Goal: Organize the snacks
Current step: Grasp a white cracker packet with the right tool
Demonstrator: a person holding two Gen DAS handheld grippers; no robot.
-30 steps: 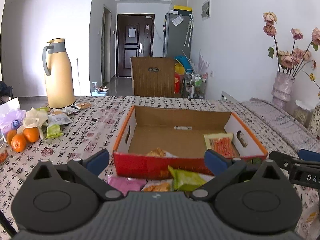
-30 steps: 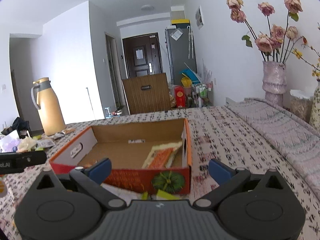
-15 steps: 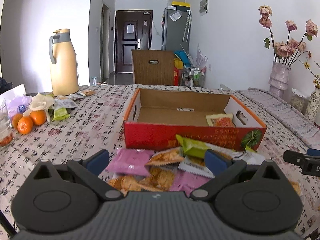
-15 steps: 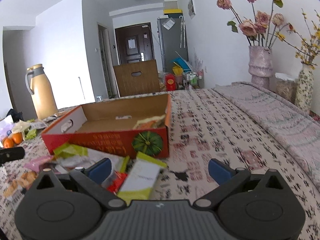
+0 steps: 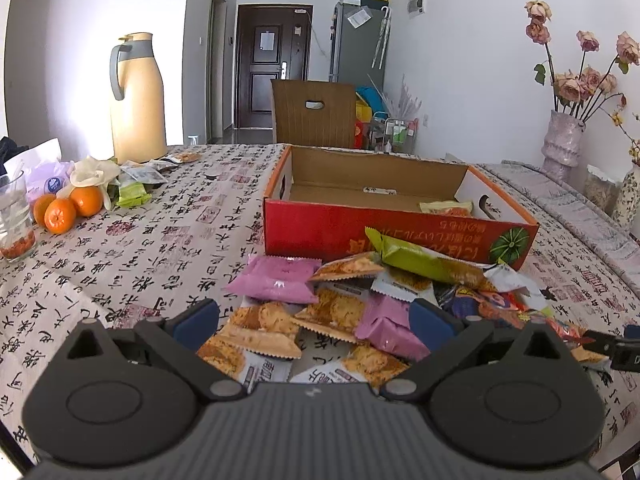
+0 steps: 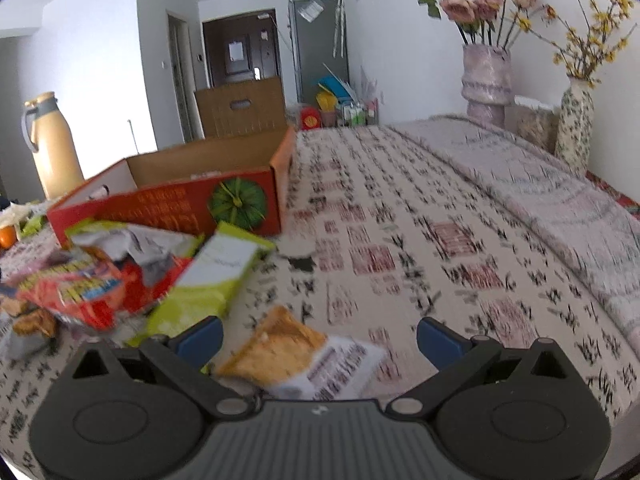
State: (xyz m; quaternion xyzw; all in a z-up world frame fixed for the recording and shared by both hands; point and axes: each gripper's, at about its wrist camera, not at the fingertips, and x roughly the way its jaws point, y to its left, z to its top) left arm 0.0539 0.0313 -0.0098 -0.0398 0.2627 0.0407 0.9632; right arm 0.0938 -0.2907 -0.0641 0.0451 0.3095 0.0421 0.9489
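Both grippers have drawn back from the cardboard box [image 5: 376, 196], so the heap of snack packets [image 5: 360, 304] that was mostly hidden a second ago now lies in plain view in front of the box's red near wall. Nearest the left gripper [image 5: 314, 320], whose blue-tipped fingers stand wide apart and hold nothing, lie biscuit packets [image 5: 260, 340] and a pink packet [image 5: 390, 326] on the bench [image 5: 140, 248]. Slightly nearer the box rest another pink packet [image 5: 276, 280] and a long green packet [image 5: 424, 258], the green one leaning against the red wall. The right gripper [image 6: 320, 336] is likewise spread wide and empty; a single biscuit packet [image 6: 296, 350] lies on the bench between its fingers, though the blur hides whether they touch it. Just left of that, closer to the box, sit a light green packet [image 6: 204, 280] and a crumpled red packet [image 6: 80, 288]. Inside the box, against its right end wall, one orange-and-yellow packet [image 5: 446, 208] lies on the floor. Left of the box and well apart are three oranges [image 5: 66, 208] and a glass [image 5: 16, 220], with a tan thermos jug [image 5: 138, 96] beyond them. Right of the box, far back, a vase of dried roses [image 5: 564, 140] stands by the wall.
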